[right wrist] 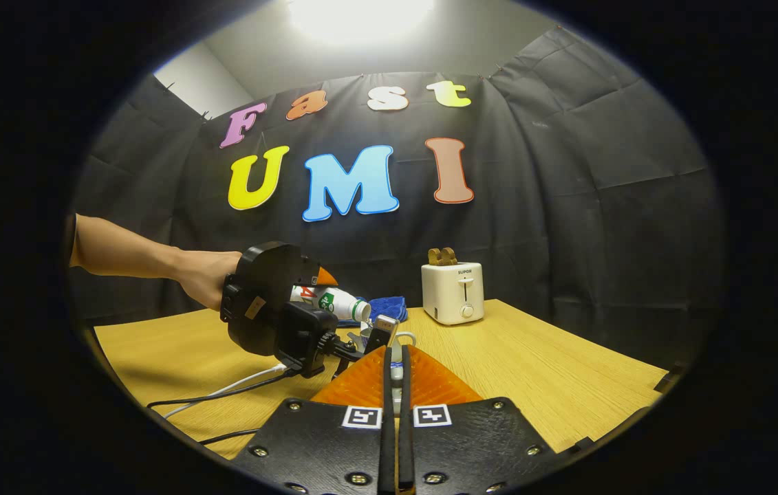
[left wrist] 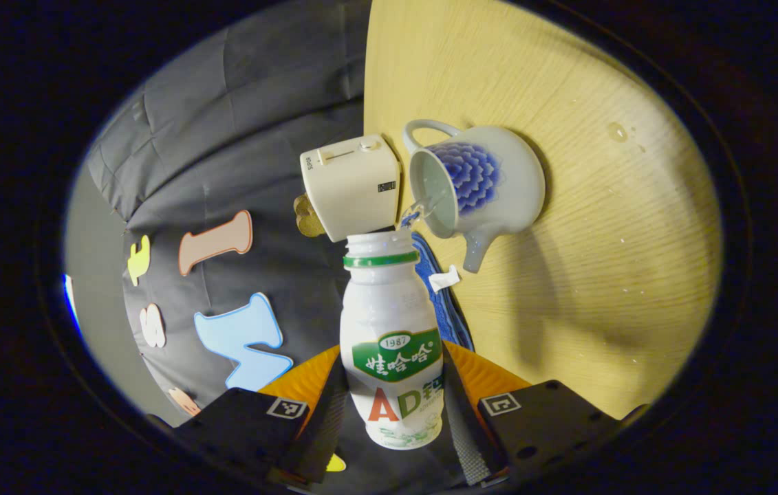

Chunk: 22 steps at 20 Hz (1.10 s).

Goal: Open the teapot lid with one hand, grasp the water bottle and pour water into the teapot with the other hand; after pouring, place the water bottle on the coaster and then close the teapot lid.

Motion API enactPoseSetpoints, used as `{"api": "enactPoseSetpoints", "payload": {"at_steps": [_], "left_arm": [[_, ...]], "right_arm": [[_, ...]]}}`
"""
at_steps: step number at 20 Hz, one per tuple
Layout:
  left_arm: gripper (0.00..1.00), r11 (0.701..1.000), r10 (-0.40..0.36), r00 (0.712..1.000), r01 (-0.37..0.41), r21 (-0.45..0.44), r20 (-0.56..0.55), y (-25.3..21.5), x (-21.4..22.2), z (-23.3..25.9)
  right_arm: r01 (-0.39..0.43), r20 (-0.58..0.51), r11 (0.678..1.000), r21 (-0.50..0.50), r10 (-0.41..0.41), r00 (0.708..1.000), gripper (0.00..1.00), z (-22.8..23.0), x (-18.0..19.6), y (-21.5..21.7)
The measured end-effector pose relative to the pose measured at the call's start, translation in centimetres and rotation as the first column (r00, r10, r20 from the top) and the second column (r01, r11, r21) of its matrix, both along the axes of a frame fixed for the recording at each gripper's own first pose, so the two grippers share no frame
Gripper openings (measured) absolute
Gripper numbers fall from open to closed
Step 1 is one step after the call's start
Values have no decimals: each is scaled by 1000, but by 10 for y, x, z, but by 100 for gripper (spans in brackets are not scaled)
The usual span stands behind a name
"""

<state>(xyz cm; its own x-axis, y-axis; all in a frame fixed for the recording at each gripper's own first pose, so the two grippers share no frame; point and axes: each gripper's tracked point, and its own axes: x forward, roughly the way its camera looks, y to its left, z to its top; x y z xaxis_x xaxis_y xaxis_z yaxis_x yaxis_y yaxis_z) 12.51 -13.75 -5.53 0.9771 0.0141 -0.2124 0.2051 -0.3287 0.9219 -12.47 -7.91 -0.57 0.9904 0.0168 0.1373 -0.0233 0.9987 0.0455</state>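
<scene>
In the left gripper view, the left gripper [left wrist: 394, 405] is clamping the water bottle [left wrist: 392, 344] by its lower body, one finger pressing on each side, and the bottle's long axis is running straight out along the fingers, mouth pointing away from the hand. A thin stream of water [left wrist: 418, 207] is arcing from that mouth into the open top of the teapot [left wrist: 478, 180], which is sitting on the wooden table [left wrist: 602, 206] just past the bottle's neck and slightly to one side; no lid is on the pot. A blue coaster [left wrist: 438, 289] is lying right beside the teapot, partly hidden behind the bottle, and a cream toaster [left wrist: 351, 185] is standing close by. In the right gripper view, the right gripper [right wrist: 395, 375] is pointing at the teapot with its fingers nearly together on something small and pale, most likely the lid, though too little of it is showing to be sure. Beyond it a person's hand [right wrist: 206, 278] is tilting the other gripper so the bottle is lying almost level, mouth toward the pot. The coaster is nearer the bottle hand, so that hand looks best placed to right the bottle and set it down.
</scene>
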Motion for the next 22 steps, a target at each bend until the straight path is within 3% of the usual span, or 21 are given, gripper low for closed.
{"api": "enactPoseSetpoints", "payload": {"at_steps": [4,8,9,10,17,18,19,21,22], "left_arm": [[82,1000,-12,1000,12,20,8,-5,-2,0],[72,1000,-13,1000,13,16,1,-6,-2,0],[82,1000,-12,1000,12,21,0,-4,-2,2],[76,999,-15,1000,14,29,4,-5,-2,3],[77,997,-21,1000,21,70,12,-2,0,5],[82,997,-26,1000,25,78,16,-3,0,6],[77,996,-27,999,25,83,17,-2,0,5],[77,996,-28,999,26,89,17,-3,0,6],[82,995,-27,999,24,101,20,-3,0,6]], "right_arm": [[0,-6,1000,3,0,1000,2,-1,1,-1],[4,1,1000,3,-4,1000,2,0,1,-2],[3,-1,1000,3,-3,1000,2,0,0,-2],[2,-1,1000,2,-2,1000,2,0,0,-1],[-6,-3,1000,-1,6,1000,2,-1,0,0],[-4,-2,1000,1,4,1000,2,0,0,-1],[-4,-2,1000,2,4,1000,2,0,0,-1],[-7,-8,1000,1,7,1000,2,-2,1,0],[-9,-10,1000,0,9,1000,2,-3,1,1]]}}
